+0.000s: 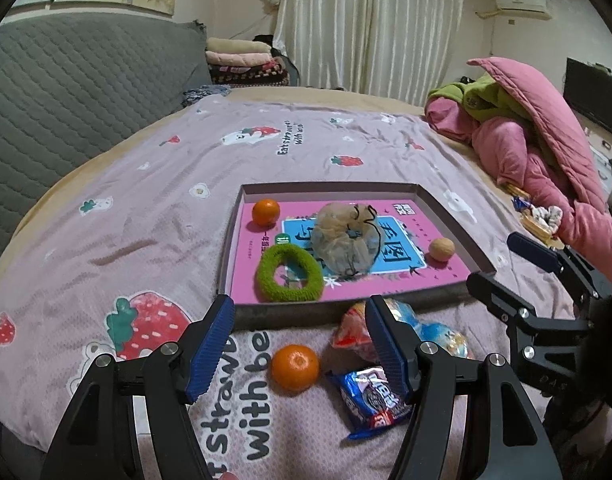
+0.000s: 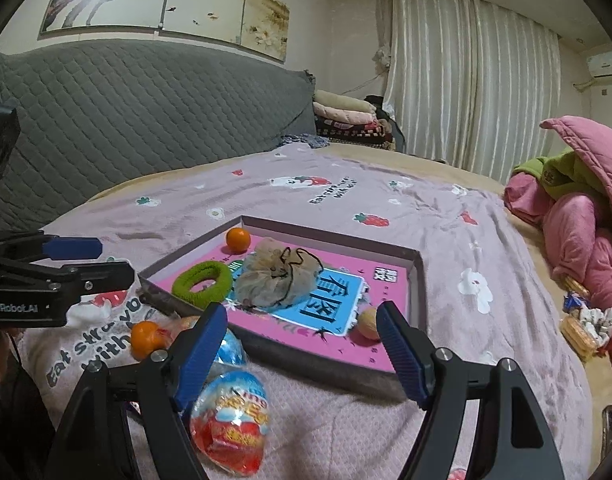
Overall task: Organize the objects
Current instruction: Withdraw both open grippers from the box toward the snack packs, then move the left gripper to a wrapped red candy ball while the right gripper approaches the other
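Pink strawberry-print sheet (image 1: pixel 106 240), pink-lined box (image 1: pixel 445 208), green hair tie (image 1: pixel 266 276), orange tangerines (image 1: pixel 295 367).

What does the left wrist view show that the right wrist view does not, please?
Left wrist only: the blue cookie packet and a dark screen on the wall.
Right wrist only: the painted panels above the headboard.
Both: the tray, green hair tie, mesh pouch, walnut, both oranges, and both open, empty grippers: left, right.

hidden: left gripper (image 1: pixel 300 344) finger is covering part of the egg-shaped snack pack (image 1: pixel 437 330) | cut off: biscuit packet (image 2: pixel 577 332) is lying half under the pink quilt (image 2: pixel 577 232) | blurred: wrapper print
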`<action>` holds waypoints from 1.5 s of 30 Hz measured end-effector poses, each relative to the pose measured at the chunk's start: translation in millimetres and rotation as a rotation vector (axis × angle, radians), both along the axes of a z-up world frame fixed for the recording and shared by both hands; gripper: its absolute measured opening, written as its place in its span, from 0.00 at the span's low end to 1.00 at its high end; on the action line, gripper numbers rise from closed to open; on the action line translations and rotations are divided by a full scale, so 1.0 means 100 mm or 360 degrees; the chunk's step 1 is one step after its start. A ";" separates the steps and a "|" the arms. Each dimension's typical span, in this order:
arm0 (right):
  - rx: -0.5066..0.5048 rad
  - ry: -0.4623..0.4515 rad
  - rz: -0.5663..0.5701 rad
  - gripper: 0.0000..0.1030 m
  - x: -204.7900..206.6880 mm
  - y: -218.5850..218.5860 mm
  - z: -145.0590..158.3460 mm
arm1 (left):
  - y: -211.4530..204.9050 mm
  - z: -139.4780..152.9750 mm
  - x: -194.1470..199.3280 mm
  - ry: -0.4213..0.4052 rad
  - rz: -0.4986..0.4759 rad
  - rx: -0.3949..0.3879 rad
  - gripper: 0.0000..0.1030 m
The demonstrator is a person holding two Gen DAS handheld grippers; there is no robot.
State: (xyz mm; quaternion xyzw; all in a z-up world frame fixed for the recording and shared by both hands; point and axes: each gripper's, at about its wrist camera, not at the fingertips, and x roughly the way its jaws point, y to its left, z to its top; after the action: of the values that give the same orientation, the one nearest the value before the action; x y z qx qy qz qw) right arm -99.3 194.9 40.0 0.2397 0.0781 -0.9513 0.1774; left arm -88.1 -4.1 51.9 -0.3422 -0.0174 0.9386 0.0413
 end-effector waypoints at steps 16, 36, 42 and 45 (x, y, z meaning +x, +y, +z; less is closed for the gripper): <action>-0.0007 -0.0004 -0.0046 0.75 0.24 0.06 -0.04 | 0.15 -0.14 0.21 -0.0037 -0.0091 -0.0053 0.67; 0.0000 -0.0064 -0.0050 0.75 0.53 -0.03 -0.16 | 0.20 -0.23 0.39 -0.0050 -0.0184 -0.0077 0.67; 0.0034 -0.0086 -0.0049 0.75 0.57 -0.07 -0.22 | 0.19 -0.23 0.42 -0.0039 -0.0214 -0.0071 0.67; 0.0045 -0.0095 -0.0054 0.75 0.58 -0.09 -0.25 | 0.18 -0.23 0.41 -0.0045 -0.0215 -0.0066 0.67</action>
State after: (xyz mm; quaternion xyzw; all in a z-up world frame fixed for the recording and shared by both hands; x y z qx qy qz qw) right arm -41.5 186.2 15.5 0.2716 0.0821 -0.9454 0.1602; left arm -46.7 13.5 28.5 -0.3564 0.0245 0.9289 0.0973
